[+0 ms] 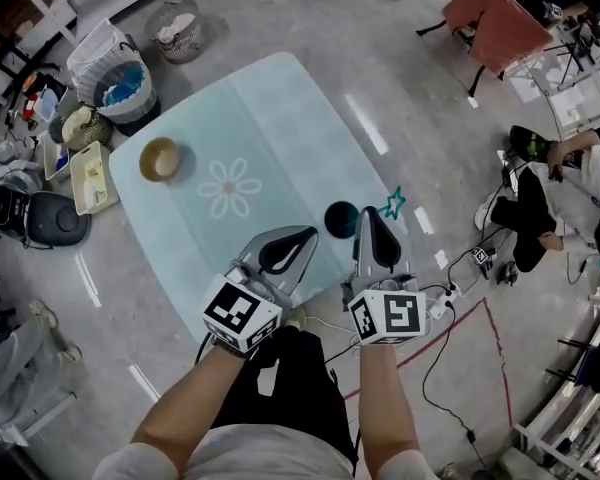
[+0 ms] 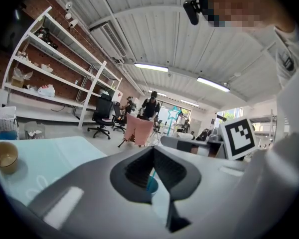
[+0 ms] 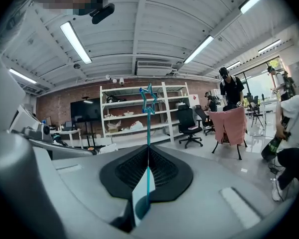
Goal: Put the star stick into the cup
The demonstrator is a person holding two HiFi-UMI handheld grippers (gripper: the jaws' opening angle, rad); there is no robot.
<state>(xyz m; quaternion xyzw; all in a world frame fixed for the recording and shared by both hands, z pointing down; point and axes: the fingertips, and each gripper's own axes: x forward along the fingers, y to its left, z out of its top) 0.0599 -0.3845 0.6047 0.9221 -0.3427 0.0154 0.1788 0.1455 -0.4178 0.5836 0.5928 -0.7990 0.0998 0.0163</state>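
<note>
A thin teal stick (image 3: 148,148) topped with an outlined star (image 3: 148,97) stands upright between the jaws of my right gripper (image 3: 148,156), which is shut on it. In the head view the star (image 1: 392,203) shows just right of that gripper (image 1: 372,216), beside a dark blue cup (image 1: 341,218) on the pale blue table (image 1: 270,118). The stick's lower end is over the cup's dark mouth (image 3: 138,209); I cannot tell if it is inside. My left gripper (image 1: 302,236) is shut with nothing in it, left of the cup. Through its gap I see the stick (image 2: 152,175) and the cup (image 2: 152,185).
A tan cup (image 1: 160,158) stands at the table's far left, also the tan cup (image 2: 5,156) in the left gripper view. Baskets and bins (image 1: 115,73) crowd the floor beyond the table's left edge. A person (image 1: 555,193) sits to the right, and cables (image 1: 450,298) lie nearby.
</note>
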